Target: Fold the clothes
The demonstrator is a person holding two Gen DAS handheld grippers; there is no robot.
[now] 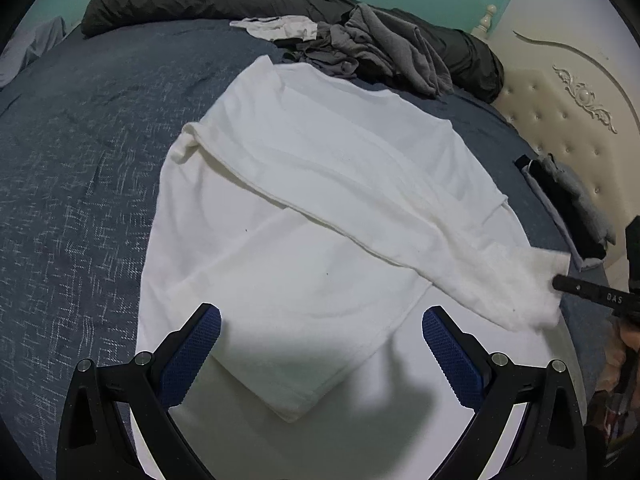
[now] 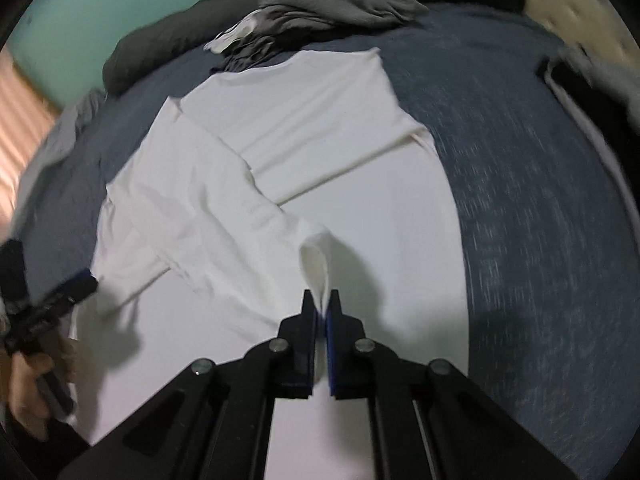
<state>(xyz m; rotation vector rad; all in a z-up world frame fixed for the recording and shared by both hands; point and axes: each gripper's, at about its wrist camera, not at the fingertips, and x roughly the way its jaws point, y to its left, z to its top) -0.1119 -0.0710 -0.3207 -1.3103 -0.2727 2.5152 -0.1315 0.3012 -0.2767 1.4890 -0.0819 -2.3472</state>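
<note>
Two tongs work over a white long-sleeved shirt (image 1: 304, 184) spread flat on a bed (image 1: 80, 168) covered in flecked dark-blue fabric. At left, the left tongs (image 1: 320, 352) hover with blue textured pads spread wide and nothing between them, just above the folded near corner of the shirt, which lies directly ahead of them. The shirt's body runs lengthwise away from the camera toward the far side of the bed; one sleeve (image 1: 400, 216) lies folded diagonally across it, its long axis slanting from the far left down to the near right. At right, the right tongs (image 2: 322, 316) are pressed together on the cuff end of that sleeve, pinching a small raised loop of soft, matte knit cloth. The right hand is thus the nearer to the sleeve and already has it, so wherever the sleeve goes next appears to depend on that arm. Beyond the shirt sit a crumpled grey garment (image 1: 384, 52) and a long dark rolled quilt (image 1: 208, 0); a padded cream headboard (image 1: 568, 128) closes the right edge, with a small stack of folded dark clothes (image 1: 568, 208) just before it.
</note>
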